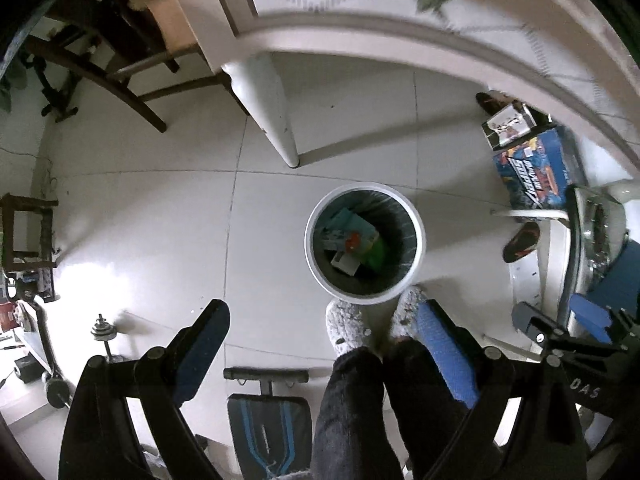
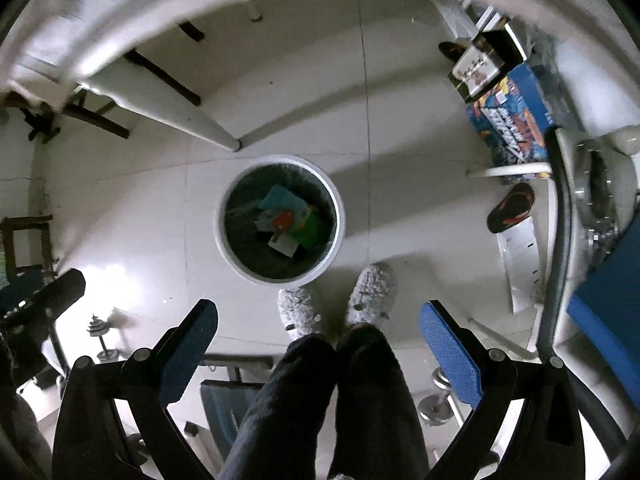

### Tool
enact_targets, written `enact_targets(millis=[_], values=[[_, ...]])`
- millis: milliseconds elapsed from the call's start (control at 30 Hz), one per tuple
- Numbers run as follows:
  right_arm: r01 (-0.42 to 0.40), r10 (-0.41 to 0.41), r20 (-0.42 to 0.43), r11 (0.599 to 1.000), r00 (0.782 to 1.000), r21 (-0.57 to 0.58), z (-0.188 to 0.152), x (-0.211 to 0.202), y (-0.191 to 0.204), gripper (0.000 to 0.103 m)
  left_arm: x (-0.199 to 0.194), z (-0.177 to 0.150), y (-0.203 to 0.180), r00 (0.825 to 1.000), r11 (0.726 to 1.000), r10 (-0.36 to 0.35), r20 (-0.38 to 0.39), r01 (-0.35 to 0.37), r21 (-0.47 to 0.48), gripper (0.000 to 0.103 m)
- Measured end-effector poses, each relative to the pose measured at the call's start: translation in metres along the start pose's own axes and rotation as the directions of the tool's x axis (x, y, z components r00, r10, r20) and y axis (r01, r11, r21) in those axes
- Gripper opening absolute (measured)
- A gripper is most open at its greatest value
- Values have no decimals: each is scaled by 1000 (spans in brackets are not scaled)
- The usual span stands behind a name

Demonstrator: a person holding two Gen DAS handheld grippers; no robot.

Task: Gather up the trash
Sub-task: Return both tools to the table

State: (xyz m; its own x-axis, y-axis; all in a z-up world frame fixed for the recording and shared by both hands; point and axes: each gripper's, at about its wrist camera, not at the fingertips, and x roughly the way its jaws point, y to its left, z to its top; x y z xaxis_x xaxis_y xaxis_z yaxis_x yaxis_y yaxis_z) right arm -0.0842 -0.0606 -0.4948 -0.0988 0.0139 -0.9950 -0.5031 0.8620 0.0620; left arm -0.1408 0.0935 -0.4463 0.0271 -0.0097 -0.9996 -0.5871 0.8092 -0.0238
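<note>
A white round trash bin (image 1: 416, 256) with a dark liner stands on the tiled floor below me; it also shows in the right wrist view (image 2: 338, 236). Inside lie several pieces of trash (image 1: 352, 240): teal, green and red wrappers and a white card (image 2: 290, 224). My left gripper (image 1: 324, 320) is open and empty, held high above the floor, nearer me than the bin. My right gripper (image 2: 318, 316) is open and empty, also above the floor near the bin. The person's feet in grey slippers (image 1: 344, 324) stand just in front of the bin.
A white table (image 1: 280, 32) with a white leg (image 1: 276, 112) rises behind the bin. A blue printed box (image 1: 536, 176) and a slipper (image 2: 512, 208) lie at the right. A wooden chair (image 1: 100, 60) stands at the left. A weight bench (image 1: 268, 420) and dumbbells (image 1: 102, 332) lie near me.
</note>
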Motion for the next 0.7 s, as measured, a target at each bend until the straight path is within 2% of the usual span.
enact_targets(millis=[233, 433, 567, 700], values=[[-31, 31, 29, 1000, 999, -5, -13, -90, 11, 102, -78, -8, -1, 999, 1000, -11, 31, 10, 21, 96], [-91, 87, 82, 995, 993, 38, -10, -166, 16, 102, -143, 7, -5, 993, 999, 16, 118, -19, 25, 96], [-138, 123, 141, 985, 982, 101, 8, -208, 6, 102, -178, 37, -14, 984, 1000, 20, 175, -23, 11, 96], [-169, 127, 224, 969, 966, 181, 42, -248, -25, 102, -201, 83, -41, 970, 998, 35, 241, -45, 36, 96]])
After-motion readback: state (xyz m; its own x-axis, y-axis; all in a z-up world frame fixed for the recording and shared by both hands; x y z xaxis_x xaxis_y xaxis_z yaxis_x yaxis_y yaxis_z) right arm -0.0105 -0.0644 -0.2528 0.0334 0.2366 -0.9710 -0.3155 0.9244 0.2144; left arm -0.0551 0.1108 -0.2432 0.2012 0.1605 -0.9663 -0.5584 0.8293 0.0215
